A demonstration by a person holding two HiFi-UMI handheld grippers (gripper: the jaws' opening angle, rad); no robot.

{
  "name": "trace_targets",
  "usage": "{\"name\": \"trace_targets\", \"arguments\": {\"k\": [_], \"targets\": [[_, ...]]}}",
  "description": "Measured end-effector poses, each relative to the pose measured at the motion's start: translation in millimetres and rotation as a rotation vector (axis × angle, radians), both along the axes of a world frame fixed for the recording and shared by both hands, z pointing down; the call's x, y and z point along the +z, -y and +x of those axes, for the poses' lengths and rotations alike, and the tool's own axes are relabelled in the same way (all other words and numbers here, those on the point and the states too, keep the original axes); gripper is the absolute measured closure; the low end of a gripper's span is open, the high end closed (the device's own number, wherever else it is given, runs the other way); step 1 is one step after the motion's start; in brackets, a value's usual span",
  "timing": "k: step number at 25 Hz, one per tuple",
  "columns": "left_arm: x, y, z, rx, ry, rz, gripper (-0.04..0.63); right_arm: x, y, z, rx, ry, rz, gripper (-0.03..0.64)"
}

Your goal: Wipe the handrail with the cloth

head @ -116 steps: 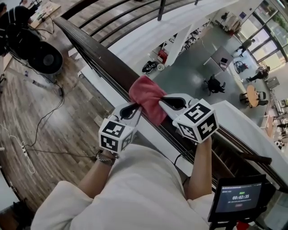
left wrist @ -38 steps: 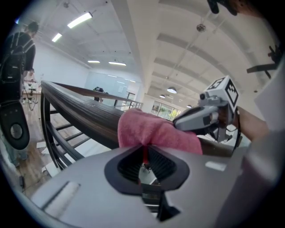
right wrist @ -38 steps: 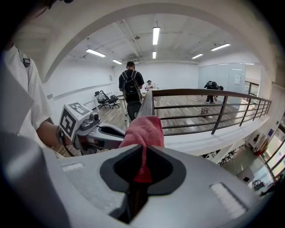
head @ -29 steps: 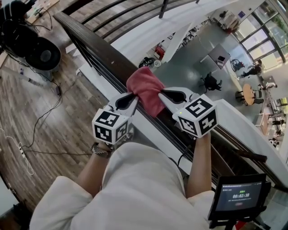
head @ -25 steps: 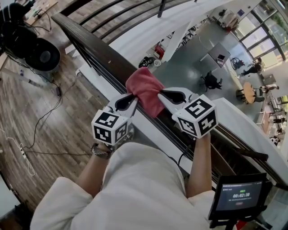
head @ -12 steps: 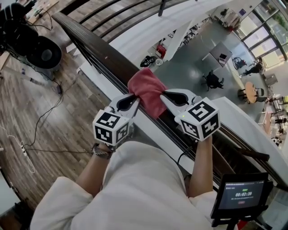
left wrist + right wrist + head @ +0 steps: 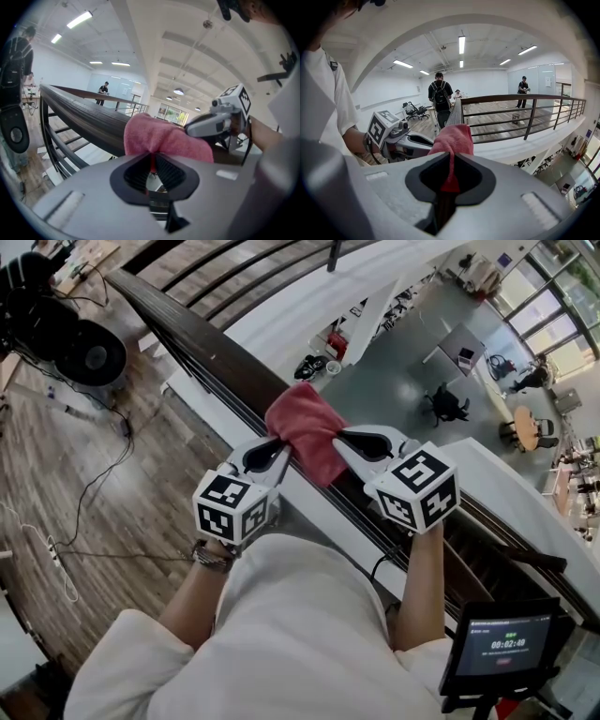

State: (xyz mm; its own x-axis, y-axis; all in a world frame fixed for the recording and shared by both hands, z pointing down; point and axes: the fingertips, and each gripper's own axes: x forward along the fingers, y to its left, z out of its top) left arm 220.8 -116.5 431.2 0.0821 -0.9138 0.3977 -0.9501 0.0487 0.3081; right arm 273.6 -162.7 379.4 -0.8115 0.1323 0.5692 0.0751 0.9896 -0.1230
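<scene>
Left gripper point(image 7: 279, 450) and right gripper point(image 7: 341, 441) share one red cloth point(image 7: 305, 426): the left's jaws are nearly closed on a fold at one edge, the right's are clamped on a fold at the opposite edge (each gripper view shows a strip of red fabric caught between the black pads). The cloth lies draped over the top of the dark handrail point(image 7: 192, 334), which runs diagonally from upper left to lower right, with a gripper on either side of the bunched fabric. Beyond the rail the building opens onto a lower floor point(image 7: 403, 381) with desks and chairs. On the plank floor point(image 7: 112, 484) at left sit a round black device point(image 7: 91, 354) and trailing cables point(image 7: 89, 488); a small screen point(image 7: 503, 645) stands at lower right
</scene>
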Motion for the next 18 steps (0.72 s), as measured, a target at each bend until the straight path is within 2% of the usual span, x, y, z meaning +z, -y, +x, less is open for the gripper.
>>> {"name": "trace_targets", "arguments": {"k": [18], "targets": [[1.2, 1.4, 27.5, 0.025, 0.000, -0.011, 0.555, 1.5, 2.1, 25.8, 0.005, -0.001, -0.007, 0.583]]}}
